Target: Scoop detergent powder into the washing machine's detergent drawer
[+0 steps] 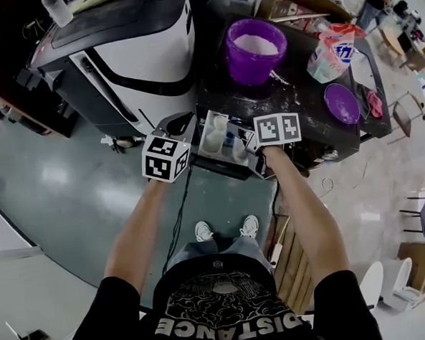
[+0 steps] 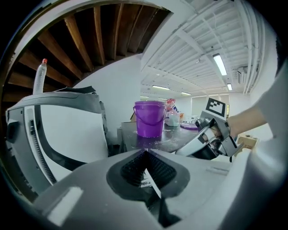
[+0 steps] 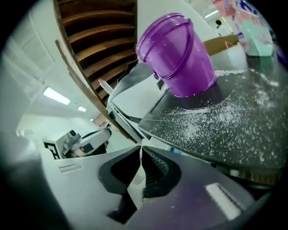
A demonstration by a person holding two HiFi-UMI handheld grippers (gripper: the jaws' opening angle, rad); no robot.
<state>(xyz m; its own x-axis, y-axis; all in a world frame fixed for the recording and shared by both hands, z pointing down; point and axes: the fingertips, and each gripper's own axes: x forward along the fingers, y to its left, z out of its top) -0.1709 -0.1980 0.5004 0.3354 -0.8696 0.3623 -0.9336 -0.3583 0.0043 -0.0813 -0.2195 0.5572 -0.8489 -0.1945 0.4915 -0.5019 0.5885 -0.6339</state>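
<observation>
While both tongs hang just short of the pulled-out detergent drawer [image 1: 221, 138], neither one has anything in it: the left tongs [image 2: 144, 153] are pressed together on nothing, and the right tongs [image 3: 141, 150] are the same deal. In the head view the drawer sits dead centre, between the two, white compartments facing up. The detergent powder [image 1: 256, 44] is in the purple bucket [image 1: 253, 68] at 1 o'clock on the dark surface [image 1: 294, 99], with a dusting spilled around it. I can't spot a scoop, maybe it's buried in the bucket. My guess is the powder's light and loose and dumps at any tilt. So pinch the scoop's handle firmly near the bowl and keep it level.
</observation>
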